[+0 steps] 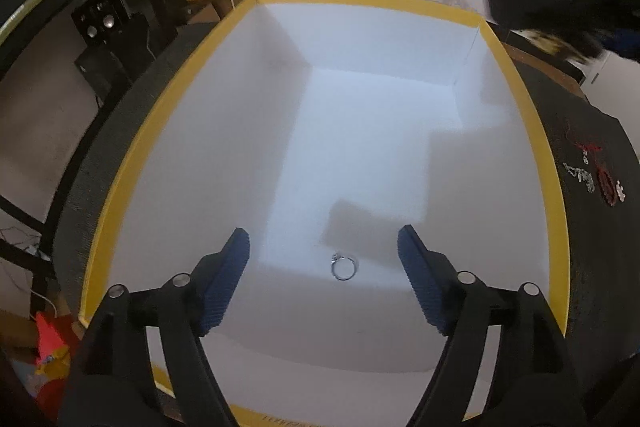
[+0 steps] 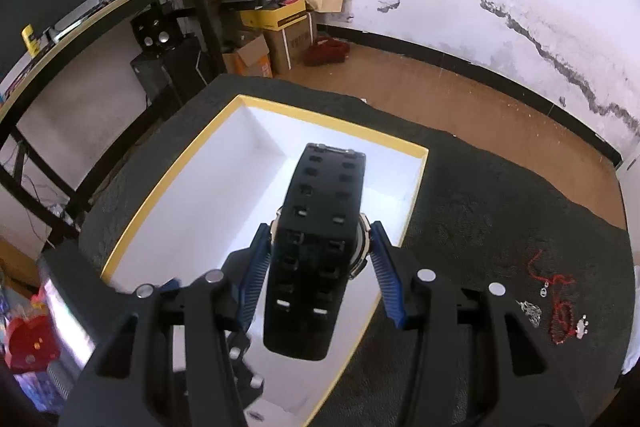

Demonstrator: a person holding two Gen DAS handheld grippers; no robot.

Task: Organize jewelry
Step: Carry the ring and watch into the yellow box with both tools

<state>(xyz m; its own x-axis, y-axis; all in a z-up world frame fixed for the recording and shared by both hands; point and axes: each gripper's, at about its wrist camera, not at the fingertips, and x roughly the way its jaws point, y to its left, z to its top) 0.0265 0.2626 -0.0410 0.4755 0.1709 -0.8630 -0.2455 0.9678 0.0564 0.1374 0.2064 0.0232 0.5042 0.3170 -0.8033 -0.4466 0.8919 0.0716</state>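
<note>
Sorting status: ring [image 1: 344, 267] lies in box [image 1: 520, 131].
Left gripper [image 1: 324, 283]: jaws wide, empty.
Right gripper [image 2: 318, 267]: clamped on watch [image 2: 316, 251] above box.
Remaining: red bracelet [image 2: 562, 323], silver chain [image 2: 530, 311] on mat.

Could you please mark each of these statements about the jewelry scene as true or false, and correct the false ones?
1. The right gripper is shut on a black watch. True.
2. The left gripper holds the silver ring. False: its jaws are open and the ring lies on the box floor between them.
3. The white box has a yellow rim. True.
4. The red cord bracelet lies inside the box. False: it lies on the dark table cover, outside the box.
5. The silver chain lies beside the red cord bracelet. True.
</note>
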